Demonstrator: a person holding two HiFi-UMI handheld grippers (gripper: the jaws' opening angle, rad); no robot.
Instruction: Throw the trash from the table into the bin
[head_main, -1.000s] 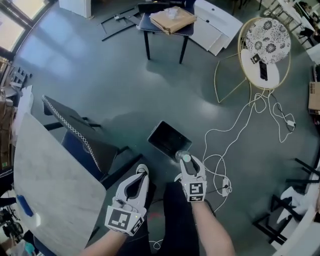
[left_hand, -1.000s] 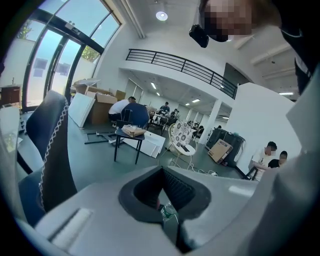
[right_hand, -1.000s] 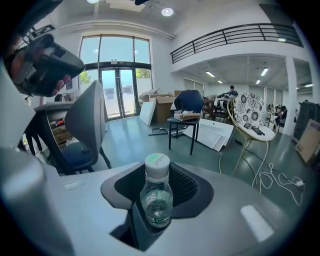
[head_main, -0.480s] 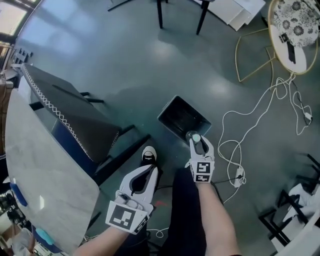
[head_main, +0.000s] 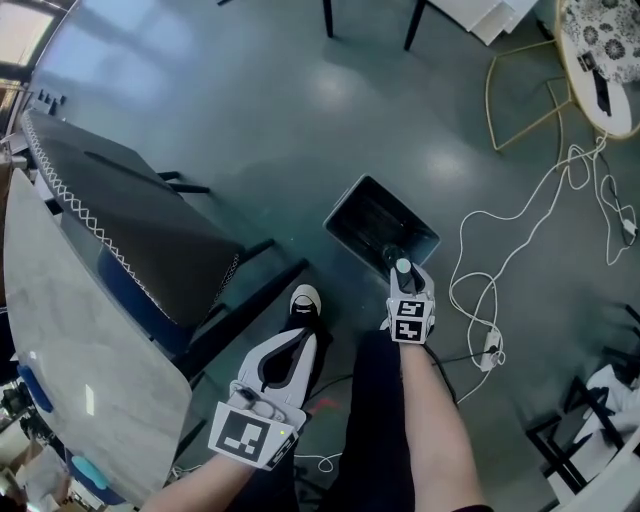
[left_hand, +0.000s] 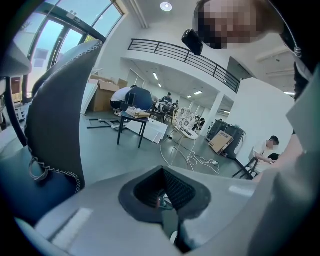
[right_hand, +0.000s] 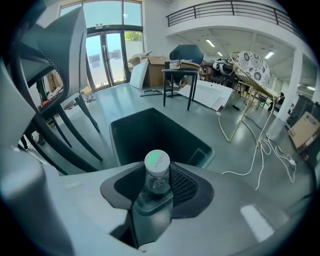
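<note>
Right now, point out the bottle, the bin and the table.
bottle (right_hand: 157, 162): right gripper view, on its cap.
bin (right_hand: 142, 135): right gripper view, on its inner wall.
table (head_main: 80, 330): head view, on its bare top.

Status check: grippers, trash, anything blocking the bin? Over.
Right gripper shut on bottle, poised at the near edge of the bin. Left gripper shut, empty, held low. Nothing between bottle and bin.
</note>
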